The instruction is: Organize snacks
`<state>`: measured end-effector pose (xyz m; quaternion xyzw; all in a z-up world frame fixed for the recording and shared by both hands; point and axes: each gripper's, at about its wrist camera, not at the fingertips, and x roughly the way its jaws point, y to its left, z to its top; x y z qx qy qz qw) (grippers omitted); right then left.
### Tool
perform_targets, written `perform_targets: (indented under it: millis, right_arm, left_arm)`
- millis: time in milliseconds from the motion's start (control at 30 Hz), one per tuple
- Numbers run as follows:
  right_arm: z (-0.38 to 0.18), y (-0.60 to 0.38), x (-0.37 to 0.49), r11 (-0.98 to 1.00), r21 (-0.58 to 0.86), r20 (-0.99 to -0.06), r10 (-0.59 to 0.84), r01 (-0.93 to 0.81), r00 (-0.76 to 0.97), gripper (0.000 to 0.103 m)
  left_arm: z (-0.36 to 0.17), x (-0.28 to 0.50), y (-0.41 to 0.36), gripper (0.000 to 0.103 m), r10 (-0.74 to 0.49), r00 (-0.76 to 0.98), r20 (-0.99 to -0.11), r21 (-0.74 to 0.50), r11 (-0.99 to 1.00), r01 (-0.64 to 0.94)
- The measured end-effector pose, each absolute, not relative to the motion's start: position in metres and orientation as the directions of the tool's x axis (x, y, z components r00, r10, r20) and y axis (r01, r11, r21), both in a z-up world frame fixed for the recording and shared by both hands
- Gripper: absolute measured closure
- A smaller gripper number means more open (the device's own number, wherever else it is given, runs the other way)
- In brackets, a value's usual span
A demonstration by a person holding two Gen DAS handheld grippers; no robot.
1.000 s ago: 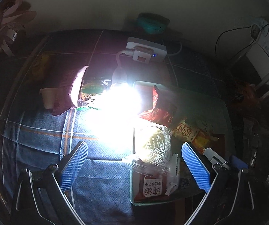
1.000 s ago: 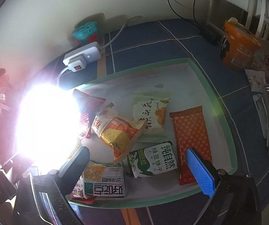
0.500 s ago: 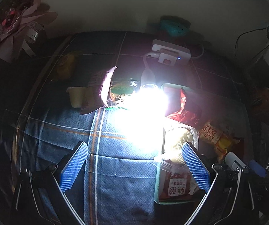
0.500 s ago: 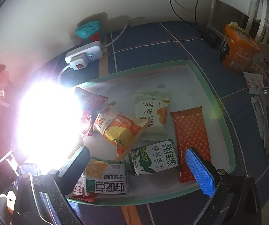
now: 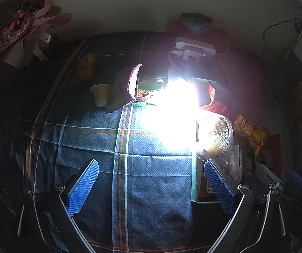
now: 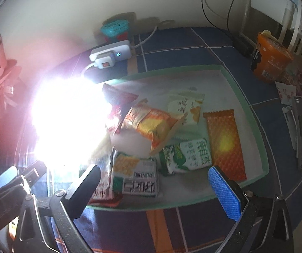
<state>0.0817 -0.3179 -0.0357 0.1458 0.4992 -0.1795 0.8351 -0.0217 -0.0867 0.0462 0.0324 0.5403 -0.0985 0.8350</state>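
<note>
Blue plaid tablecloth point(image 5: 157, 168) under wide, empty left gripper point(image 5: 151, 181); right gripper point(image 6: 151, 181) likewise over tray point(image 6: 264, 164); next: fetch loose snacks point(image 5: 117, 88) beyond lamp glare.

In the left wrist view, an orange snack packet point(image 5: 243, 125) carries Latin letters that look like "ALIYUAN". In the right wrist view, the green-and-white biscuit packet point(image 6: 187, 155) and the other packets carry Chinese characters, too blurred to read.

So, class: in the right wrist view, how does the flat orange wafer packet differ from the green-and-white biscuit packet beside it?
The orange wafer packet is long, narrow, patterned and plain; the green-and-white biscuit packet is shorter, broader and printed with large characters. The wafer runs front-to-back, the biscuit crosswise. Both lie flat in the green-rimmed tray.
</note>
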Motion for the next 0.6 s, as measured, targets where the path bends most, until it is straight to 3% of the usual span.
perform_targets:
  millis: [600]
  right_arm:
    - [-0.03,-0.304,0.034,0.891,0.021,-0.889,-0.19,0.454,0.416,0.0]
  left_arm:
    - [0.05,-0.074,-0.089,0.003,-0.18,0.397,-0.9,-0.059,0.953,0.298]
